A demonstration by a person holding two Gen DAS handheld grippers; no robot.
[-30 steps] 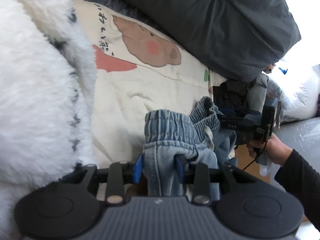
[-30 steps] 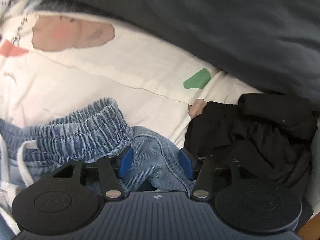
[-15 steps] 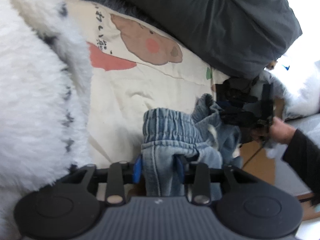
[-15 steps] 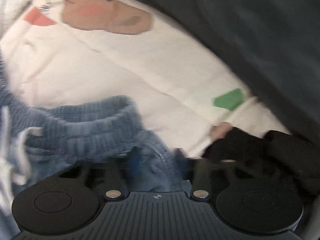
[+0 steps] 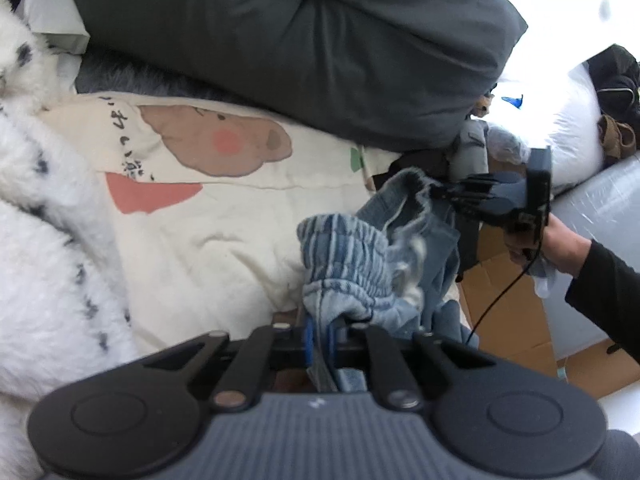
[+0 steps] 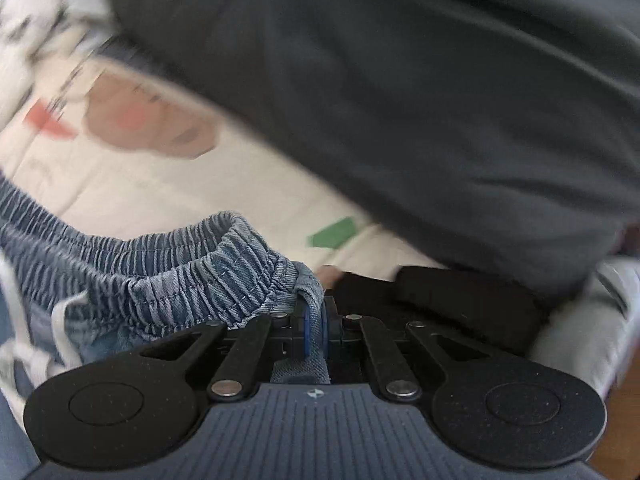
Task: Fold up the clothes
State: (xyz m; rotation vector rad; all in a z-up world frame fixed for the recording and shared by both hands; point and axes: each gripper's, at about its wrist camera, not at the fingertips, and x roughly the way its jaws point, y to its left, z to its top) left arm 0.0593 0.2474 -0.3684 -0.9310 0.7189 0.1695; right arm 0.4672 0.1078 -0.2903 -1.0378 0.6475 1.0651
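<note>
Blue denim shorts (image 5: 348, 256) with an elastic waistband hang lifted over the cream bear-print sheet (image 5: 200, 220). My left gripper (image 5: 319, 336) has its jaws closing tight, its blue pads pinching one side of the waistband. The right gripper (image 5: 436, 192), held by a hand (image 5: 560, 248) in a black sleeve, grips the other side at the right. In the right wrist view the right gripper (image 6: 314, 324) is closing the same way, pads pressed on a fold of the denim waistband (image 6: 180, 276). A white drawstring (image 6: 60, 320) dangles at the left.
A dark grey duvet (image 5: 300, 40) lies bunched across the back. A fluffy white spotted blanket (image 5: 40, 240) fills the left. A black garment (image 6: 440, 300) lies on the bed just right of the shorts. Cardboard (image 5: 512, 312) lies on the floor at the right.
Both grippers went from open around the denim to pinched shut on it. Both have risen, lifting the waistband off the sheet and spreading it between them.
</note>
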